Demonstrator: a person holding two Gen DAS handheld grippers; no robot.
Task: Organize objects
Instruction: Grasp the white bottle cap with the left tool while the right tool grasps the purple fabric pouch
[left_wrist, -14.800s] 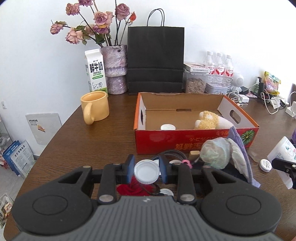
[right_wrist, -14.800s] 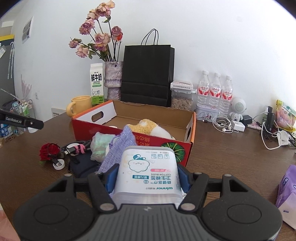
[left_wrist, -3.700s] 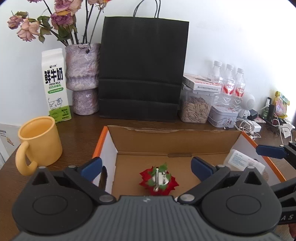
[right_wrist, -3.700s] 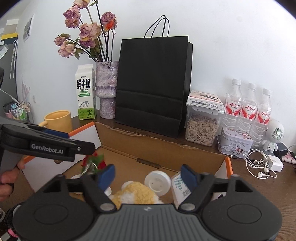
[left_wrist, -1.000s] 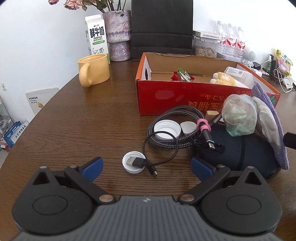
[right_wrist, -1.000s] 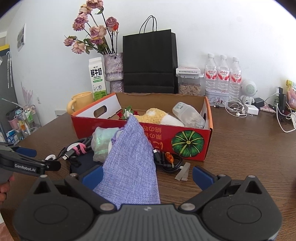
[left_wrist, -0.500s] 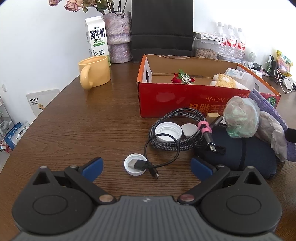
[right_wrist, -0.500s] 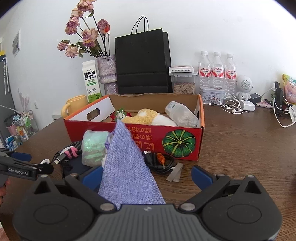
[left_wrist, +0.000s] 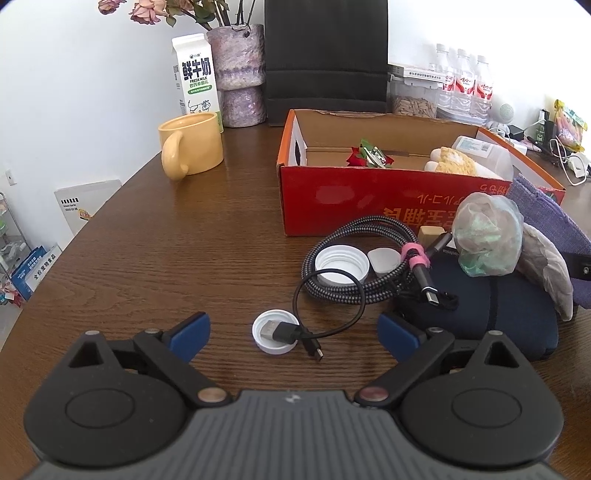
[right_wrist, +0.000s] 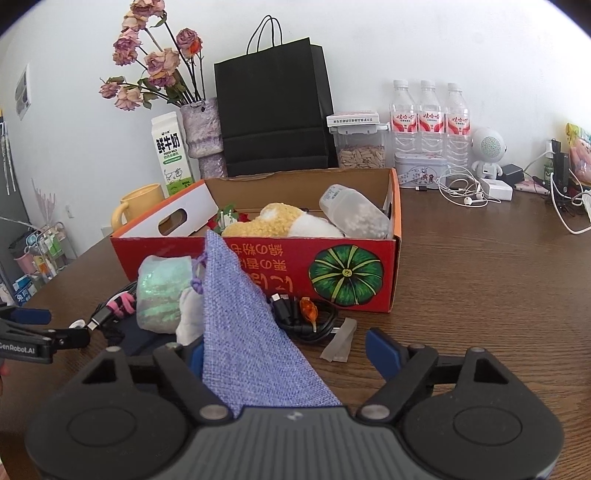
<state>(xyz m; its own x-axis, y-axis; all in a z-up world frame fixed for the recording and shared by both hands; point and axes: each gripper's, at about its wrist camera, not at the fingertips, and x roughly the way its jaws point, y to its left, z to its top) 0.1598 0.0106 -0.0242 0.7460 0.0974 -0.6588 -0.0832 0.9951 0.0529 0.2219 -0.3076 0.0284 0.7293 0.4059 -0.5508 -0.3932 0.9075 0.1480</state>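
While your left gripper (left_wrist: 293, 332) gapes wide over the small white cap (left_wrist: 275, 336) — its thin cable (left_wrist: 325, 306) snags, right gripper (right_wrist: 284, 349) also wide.

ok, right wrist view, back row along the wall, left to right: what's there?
milk carton → vase → black paper bag → seed container → three water bottles → small white robot figure

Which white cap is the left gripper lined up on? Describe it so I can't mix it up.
Start at the red box and come toward the camera, past the braided cable coil. The cap lies alone on bare table, between the open left gripper fingers. Unlike the bigger cap inside the coil, a black USB plug rests in it.
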